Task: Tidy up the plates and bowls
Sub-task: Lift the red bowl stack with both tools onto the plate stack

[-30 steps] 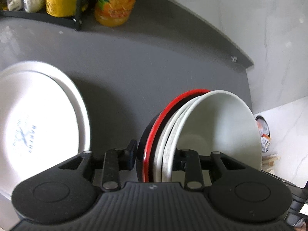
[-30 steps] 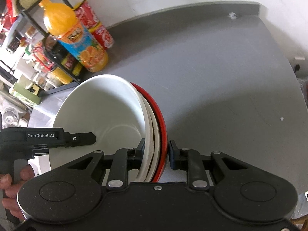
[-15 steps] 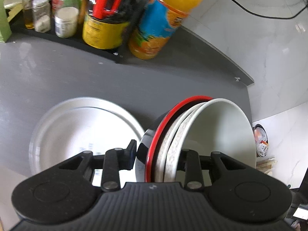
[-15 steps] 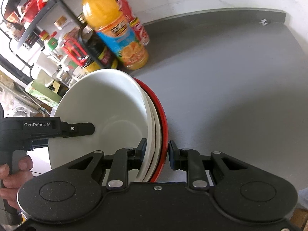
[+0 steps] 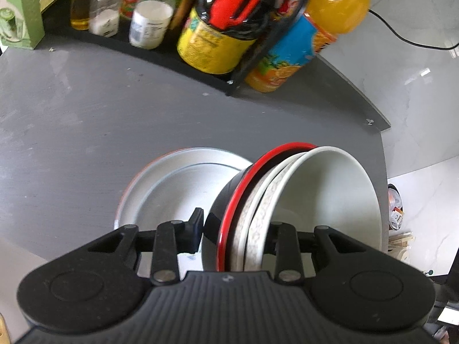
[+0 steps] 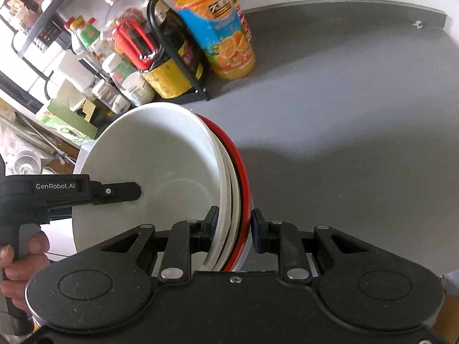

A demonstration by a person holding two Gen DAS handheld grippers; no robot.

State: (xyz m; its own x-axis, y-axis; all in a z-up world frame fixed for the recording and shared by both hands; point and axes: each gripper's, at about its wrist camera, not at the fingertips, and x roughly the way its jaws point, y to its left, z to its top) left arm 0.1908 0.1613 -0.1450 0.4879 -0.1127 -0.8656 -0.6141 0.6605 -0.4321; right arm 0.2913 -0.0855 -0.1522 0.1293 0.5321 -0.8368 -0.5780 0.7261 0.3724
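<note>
Bowls (image 5: 289, 200) are nested into one stack, a white one innermost, a speckled one and another pale one around it, and a black bowl with a red rim outermost. The stack is held on edge above the grey desk (image 5: 86, 132), gripped from both sides: the left gripper (image 5: 233, 226) is clamped across the rims with one finger against the black outer wall and the other inside the white bowl, and the right gripper (image 6: 232, 222) is pinching the opposite rim the same way. In the right view a hand (image 6: 20, 261) holds the left tool's handle.

A white plate (image 5: 178, 189) lies flat on the desk just behind and to the left of the stack, seen only from the left view. It seems to sit on another plate, as a thin reddish edge peeks out at its left side, but this is hard to be sure of.

Judging by this, the nesting of bowls is done and the plates look gathered; what is left is probably setting the bowl stack down, either on the plate or beside it. The stack is not yet resting on anything.

The lower part of the stack is hidden behind both tool bodies, so whether it touches the plate cannot be told. The rack (image 6: 178, 66) of bottles and the juice bottle (image 6: 221, 28) stand well apart at the back
</note>
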